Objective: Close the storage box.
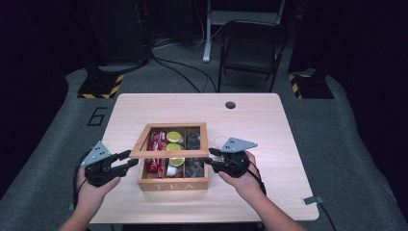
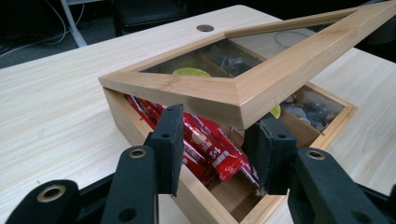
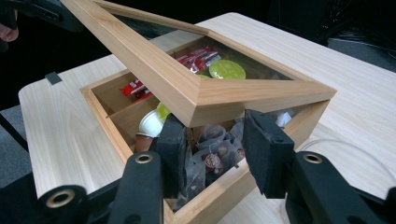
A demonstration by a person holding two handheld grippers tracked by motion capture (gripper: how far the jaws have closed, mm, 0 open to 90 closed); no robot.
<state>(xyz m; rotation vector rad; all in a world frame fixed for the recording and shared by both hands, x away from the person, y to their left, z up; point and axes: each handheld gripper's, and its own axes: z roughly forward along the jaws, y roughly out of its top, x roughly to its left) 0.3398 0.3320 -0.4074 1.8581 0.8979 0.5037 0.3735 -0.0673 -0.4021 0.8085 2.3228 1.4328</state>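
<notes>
A wooden tea box [image 1: 173,184] stands on the table, its glass-paned lid [image 1: 168,155] tilted up at the front. My left gripper [image 1: 129,160] is at the lid's front left corner. In the left gripper view the lid [image 2: 187,91] lies across the tips of the gripper [image 2: 220,134], whose jaws stand apart with nothing pinched. My right gripper [image 1: 210,158] is at the front right corner, open in the same way [image 3: 215,125] under the lid [image 3: 154,70]. Inside are red sachets [image 2: 210,149], yellow-green capsules [image 3: 227,69] and wrapped tea bags [image 3: 210,158].
The light wooden table [image 1: 269,125] has a round cable hole [image 1: 230,105] at its far edge. A folding chair [image 1: 250,48] stands behind it on the grey floor. A thin white cable [image 3: 345,144] lies on the table beside the box.
</notes>
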